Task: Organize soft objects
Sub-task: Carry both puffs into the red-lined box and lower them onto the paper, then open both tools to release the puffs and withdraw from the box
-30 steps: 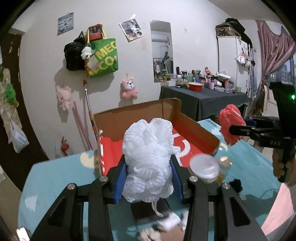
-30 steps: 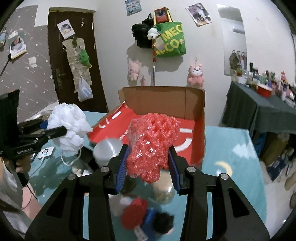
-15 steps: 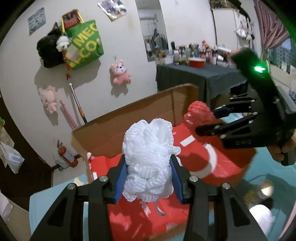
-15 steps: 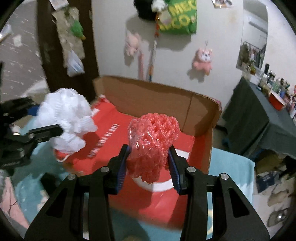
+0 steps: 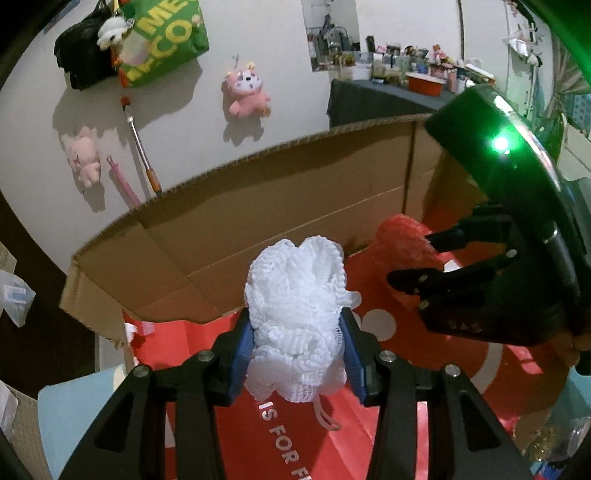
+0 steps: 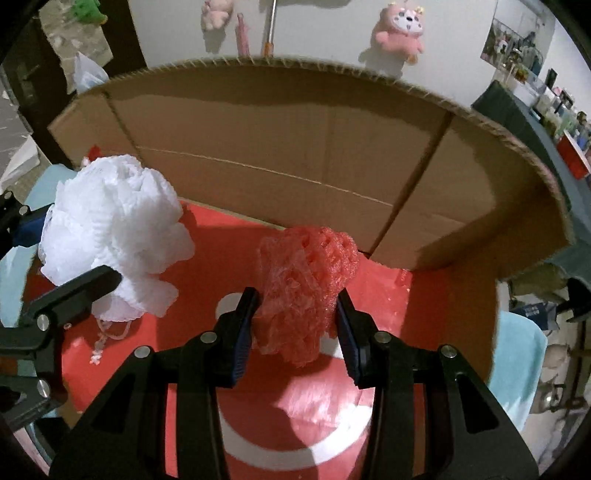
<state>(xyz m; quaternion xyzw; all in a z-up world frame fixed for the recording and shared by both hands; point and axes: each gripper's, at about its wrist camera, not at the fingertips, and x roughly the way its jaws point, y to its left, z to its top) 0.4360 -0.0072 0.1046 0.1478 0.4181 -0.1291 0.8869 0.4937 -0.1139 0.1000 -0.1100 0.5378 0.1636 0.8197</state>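
Observation:
My left gripper [image 5: 297,343] is shut on a white mesh puff [image 5: 297,314] and holds it over the open cardboard box [image 5: 258,206] with a red printed floor [image 5: 295,443]. My right gripper [image 6: 295,325] is shut on a red foam net ball [image 6: 304,284] and holds it above the same box [image 6: 295,147], near the back wall. In the right wrist view the white puff [image 6: 110,236] hangs at the left. In the left wrist view the red ball [image 5: 402,243] and the right gripper's body show at the right.
The box's brown back and right walls rise ahead of both grippers. Light blue table cloth [image 5: 74,413] shows outside the box. Plush toys [image 6: 399,29] and bags [image 5: 162,37] hang on the wall behind; a dark table [image 5: 388,99] with clutter stands at the right.
Both grippers have moved forward and down from beside the box to over its red floor, each still holding its soft object. The two grippers are now closer together.

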